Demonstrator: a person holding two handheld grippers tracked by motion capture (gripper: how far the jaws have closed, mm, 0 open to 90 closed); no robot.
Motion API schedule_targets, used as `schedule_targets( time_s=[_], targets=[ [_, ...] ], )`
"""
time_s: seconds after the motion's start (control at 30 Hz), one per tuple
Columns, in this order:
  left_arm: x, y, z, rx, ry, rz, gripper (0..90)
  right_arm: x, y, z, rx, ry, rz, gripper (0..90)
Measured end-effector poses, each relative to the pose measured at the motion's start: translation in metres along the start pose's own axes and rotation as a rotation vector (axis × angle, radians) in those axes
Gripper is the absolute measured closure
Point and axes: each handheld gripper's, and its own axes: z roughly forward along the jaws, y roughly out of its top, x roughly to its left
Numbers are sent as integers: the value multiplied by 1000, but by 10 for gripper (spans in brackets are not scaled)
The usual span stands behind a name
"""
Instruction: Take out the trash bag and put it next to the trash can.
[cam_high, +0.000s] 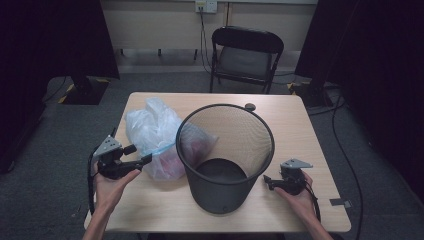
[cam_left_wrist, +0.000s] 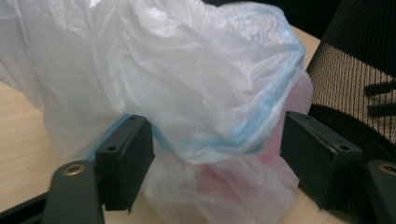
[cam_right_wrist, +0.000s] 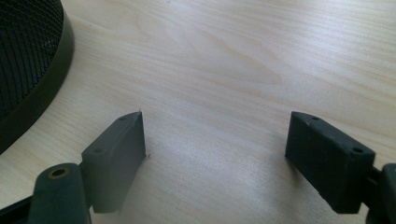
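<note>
- My left gripper is spread wide, with the plastic bag between its jaws, not pinched.
- The bag lies left of centre, touching the black mesh bin.
- My right gripper is spread over bare table, lower right.

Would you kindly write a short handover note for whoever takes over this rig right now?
Left gripper: open, its fingers on either side of the translucent white plastic bag with a blue rim band, not pressing it.
Right gripper: open, holding nothing, low over the light wooden table to the right of the black wire-mesh waste bin.
Things: the bag lies on the table left of the bin and against its side, with something pinkish inside. The bin stands upright with no liner in it.
Done: nothing is in the bin yet.
Left: probably grip the bag and get it into the bin.
</note>
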Motion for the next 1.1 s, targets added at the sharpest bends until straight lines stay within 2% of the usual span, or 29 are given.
schedule_targets(
  time_s=[0.07, 0.1, 0.13, 0.23, 0.37, 0.47, 0.63, 0.7, 0.77, 0.83, 0.9, 1.03, 1.07, 1.1],
  targets=[
    [-3, -8, -8, -22, 21, 8, 262, 0, 0, 0, 0, 0, 0, 189],
    [-4, -11, -12, -8, 27, 13, 264, 0, 0, 0, 0, 0, 0, 190],
    [-6, -15, -16, -14, 27, 16, 264, 0, 0, 0, 0, 0, 0, 190],
    [-11, -27, -22, 7, 1, 10, 269, 0, 0, 0, 0, -1, 0, 190],
    [-17, -43, -16, 60, -18, 33, 276, 0, 0, 0, 0, 0, 0, 190],
    [-19, -52, -6, 80, -43, 13, 245, 0, 0, 0, 0, 0, 0, 189],
    [-23, -69, 8, 163, -4, 10, 186, 0, 0, 0, 0, 0, 0, 189],
    [-21, -75, 12, 174, 11, -8, 188, 0, 0, 0, 0, 0, 0, 189],
    [-18, -79, 17, 177, 47, -12, 199, 0, 0, 0, 0, 0, 0, 189],
    [-14, -83, 21, 207, 88, -39, 199, 0, 0, 0, 0, 0, 0, 189],
    [-13, -86, 26, 253, 105, -20, 198, 0, 0, 0, 0, -1, 0, 190],
    [-14, -89, 36, 315, 132, 55, 188, 0, 0, 0, 0, 0, 0, 189],
    [-14, -90, 38, 317, 143, 82, 157, 0, 0, 0, 0, 0, 0, 189],
    [-14, -90, 39, 309, 149, 85, 143, 0, 0, 0, 0, 0, 0, 190]
  ],
)
